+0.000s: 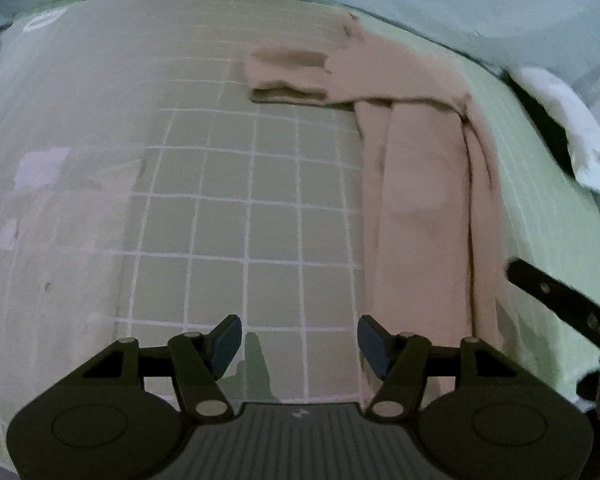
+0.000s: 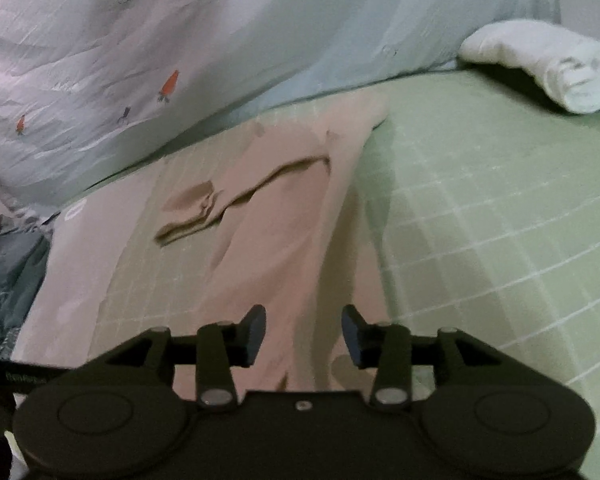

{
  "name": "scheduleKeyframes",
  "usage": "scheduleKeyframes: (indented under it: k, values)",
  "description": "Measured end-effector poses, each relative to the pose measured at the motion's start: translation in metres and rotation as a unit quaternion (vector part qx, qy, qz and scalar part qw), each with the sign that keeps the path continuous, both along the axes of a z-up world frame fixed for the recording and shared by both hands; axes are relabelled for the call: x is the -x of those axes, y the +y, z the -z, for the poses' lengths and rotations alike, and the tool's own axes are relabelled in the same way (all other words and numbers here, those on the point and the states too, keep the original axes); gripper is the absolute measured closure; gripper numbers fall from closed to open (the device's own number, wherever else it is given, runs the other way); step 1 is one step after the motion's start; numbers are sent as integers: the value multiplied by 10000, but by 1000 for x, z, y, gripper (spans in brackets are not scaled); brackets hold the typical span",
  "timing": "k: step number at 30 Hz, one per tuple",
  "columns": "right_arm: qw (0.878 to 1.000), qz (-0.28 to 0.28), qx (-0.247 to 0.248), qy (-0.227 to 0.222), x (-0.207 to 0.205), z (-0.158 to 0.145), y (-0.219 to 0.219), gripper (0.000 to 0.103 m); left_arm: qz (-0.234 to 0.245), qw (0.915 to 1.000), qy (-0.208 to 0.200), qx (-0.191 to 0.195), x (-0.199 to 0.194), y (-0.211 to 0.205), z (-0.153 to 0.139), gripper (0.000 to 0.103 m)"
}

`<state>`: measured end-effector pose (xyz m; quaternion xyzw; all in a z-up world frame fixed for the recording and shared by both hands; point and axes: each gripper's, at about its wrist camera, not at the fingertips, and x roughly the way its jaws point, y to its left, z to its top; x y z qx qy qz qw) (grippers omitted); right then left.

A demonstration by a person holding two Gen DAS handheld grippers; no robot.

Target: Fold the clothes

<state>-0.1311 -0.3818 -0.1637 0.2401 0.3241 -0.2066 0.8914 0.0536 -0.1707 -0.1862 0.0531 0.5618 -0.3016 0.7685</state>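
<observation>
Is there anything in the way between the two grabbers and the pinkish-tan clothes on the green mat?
Nothing visible is. The left gripper hangs open over bare green grid mat, with the pinkish-tan garment just to its right. The right gripper is open directly above the same cloth. The white bundle lies far off.

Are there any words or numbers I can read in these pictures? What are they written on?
No text here can be read.
Small pale mark on the left gripper body: too small to read.
White oval print on the green grid mat, far left corner: blurred, unreadable.
Faint pale lettering on a black strip at the lower left edge of the right wrist view: too blurred to read.
The quilt shows only little carrot pictures, no words.
</observation>
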Motion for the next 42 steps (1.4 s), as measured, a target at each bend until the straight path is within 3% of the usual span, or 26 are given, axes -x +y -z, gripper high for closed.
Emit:
scheduleKeyframes:
  k: [8, 13, 22, 29, 33, 38, 41, 42]
  values:
    - [9993, 349, 78, -134, -14, -10, -43, 58, -427, 9988, -6, 243, -25, -7, -6, 38]
    - [9992, 280, 112, -246, -35, -13, -74, 61, -683, 9971, -128, 298, -49, -15, -10, 38]
    - [9986, 125, 291, -430, -119, -15, -131, 64, -851, 9956, -341, 200, -118, -49, -6, 38]
    - [9987, -71, 513, -16, -202, 2, -170, 61, -776, 9965, -292, -66, -181, -85, 8, 38]
    - [9969, -145, 629, 441, -236, 25, -185, 60, -682, 9972, -229, -180, -207, -102, 21, 38]
    - [9959, -222, 526, 699, -246, 41, -196, 77, -446, 9980, -368, -268, -216, -118, 30, 40]
    - [9957, -379, 537, 653, -244, 43, -196, 91, -502, 9973, -459, -266, -217, -122, 30, 64]
    - [9953, -412, 599, 634, -243, 41, -194, 94, -532, 9971, -482, -261, -217, -122, 30, 79]
